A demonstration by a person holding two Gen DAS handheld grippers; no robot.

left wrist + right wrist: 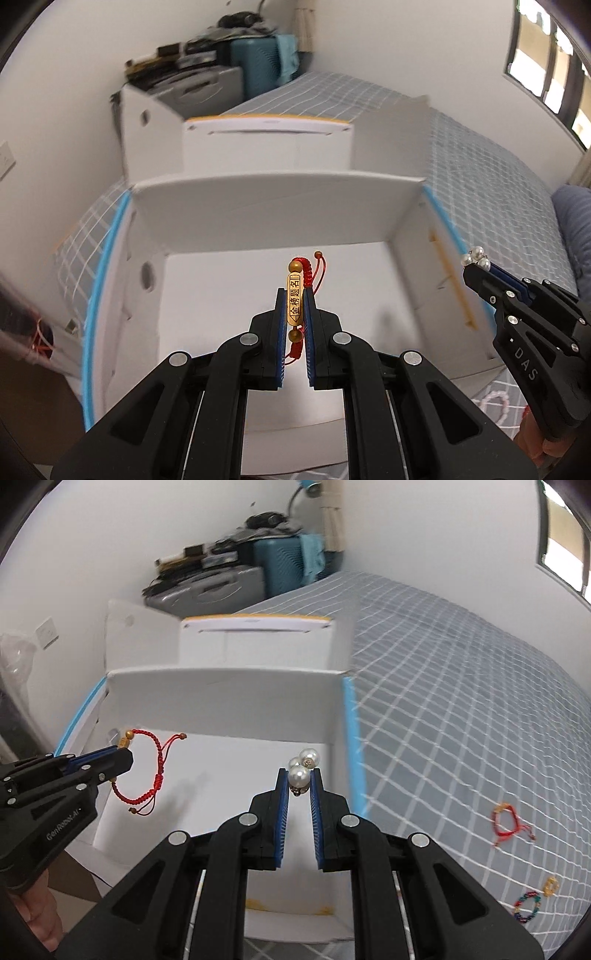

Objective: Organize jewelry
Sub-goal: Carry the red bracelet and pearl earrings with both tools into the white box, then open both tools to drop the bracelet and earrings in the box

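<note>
My left gripper (295,295) is shut on a red cord bracelet (295,299) with a gold engraved bar and gold beads, held over the open white box (229,295). From the right wrist view that left gripper (123,758) sits at the left, the red cord bracelet (147,771) dangling in a loop above the white box (229,771). My right gripper (298,775) is shut on a pearl cluster (301,770) over the box's right side. In the left wrist view the right gripper (476,267) shows at the right with the pearl cluster (476,258) at its tip.
The box lies on a bed with a grey checked cover (461,701). More jewelry rests on the cover at the right: a red and gold bracelet (508,823), a small gold piece (550,886) and a multicoloured bead bracelet (528,906). Suitcases (236,579) stand against the far wall.
</note>
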